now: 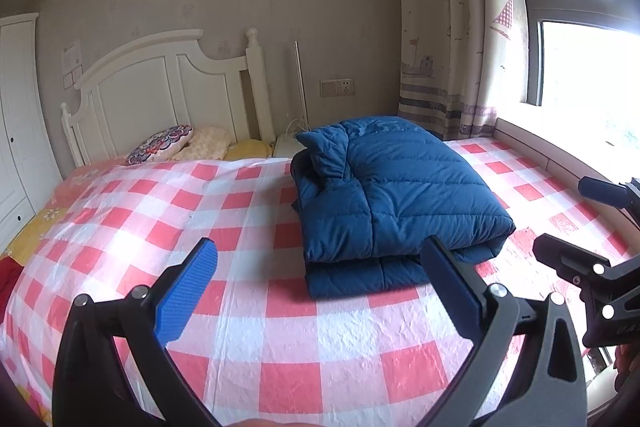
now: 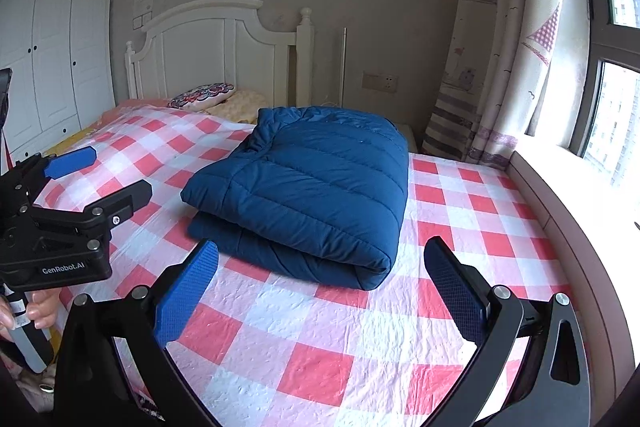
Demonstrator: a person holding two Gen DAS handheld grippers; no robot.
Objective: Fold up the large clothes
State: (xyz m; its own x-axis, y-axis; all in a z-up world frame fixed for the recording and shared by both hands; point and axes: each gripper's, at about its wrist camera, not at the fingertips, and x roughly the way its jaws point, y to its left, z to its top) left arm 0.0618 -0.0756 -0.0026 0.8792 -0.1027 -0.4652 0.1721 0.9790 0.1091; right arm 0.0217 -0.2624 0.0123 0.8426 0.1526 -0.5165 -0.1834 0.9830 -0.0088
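Jacket (image 1: 396,195) folded, beyond spread fingers (image 1: 188,291)

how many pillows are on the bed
2, both at the headboard: a patterned pillow and a cream pillow touching its right side. More may be hidden behind the jacket.

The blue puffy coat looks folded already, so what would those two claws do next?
Probably just back away. The dark blue quilted down coat lies doubled into a neat bundle on the red-and-white checked bedsheet, and both the left gripper and right gripper hang open, apart from it.
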